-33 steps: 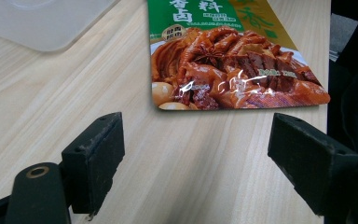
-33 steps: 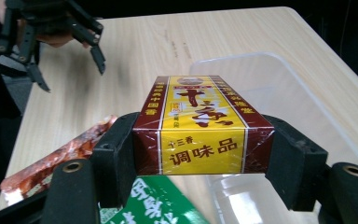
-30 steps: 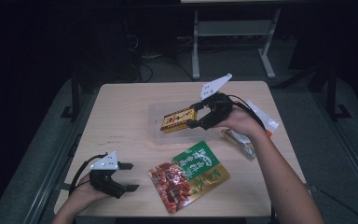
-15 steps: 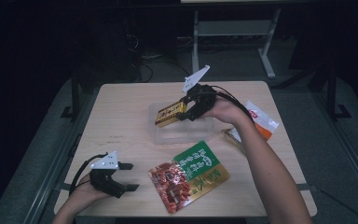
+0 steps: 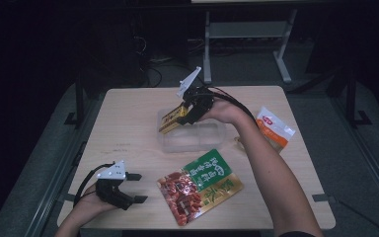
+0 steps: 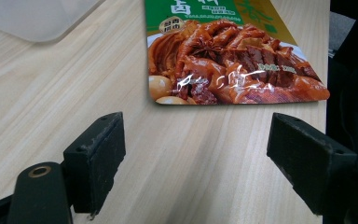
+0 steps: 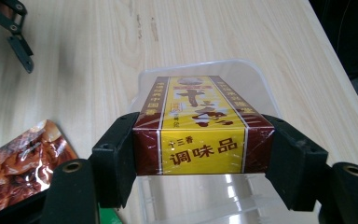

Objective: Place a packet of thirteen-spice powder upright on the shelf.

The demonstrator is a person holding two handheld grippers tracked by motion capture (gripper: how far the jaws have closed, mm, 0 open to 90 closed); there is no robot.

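Note:
My right gripper [image 5: 181, 116] [image 7: 204, 154] is shut on a yellow and brown seasoning box [image 5: 172, 120] [image 7: 198, 121], gripped across its width. It holds the box tilted above a clear plastic container [image 5: 193, 136] [image 7: 205, 200] in the middle of the table. My left gripper [image 5: 134, 187] [image 6: 196, 161] rests open near the front left corner, nothing between its jaws. A green and red food pouch [image 5: 200, 186] [image 6: 228, 56] lies flat just beyond its fingertips.
An orange and white snack packet [image 5: 274, 128] lies at the table's right edge. The wooden table [image 5: 123, 123] has bare room at the back left. Cables trail from both grippers. Dark floor and a metal stand lie behind the table.
My right gripper has carried the seasoning box leftward over the clear container. The left gripper has stayed where it was.

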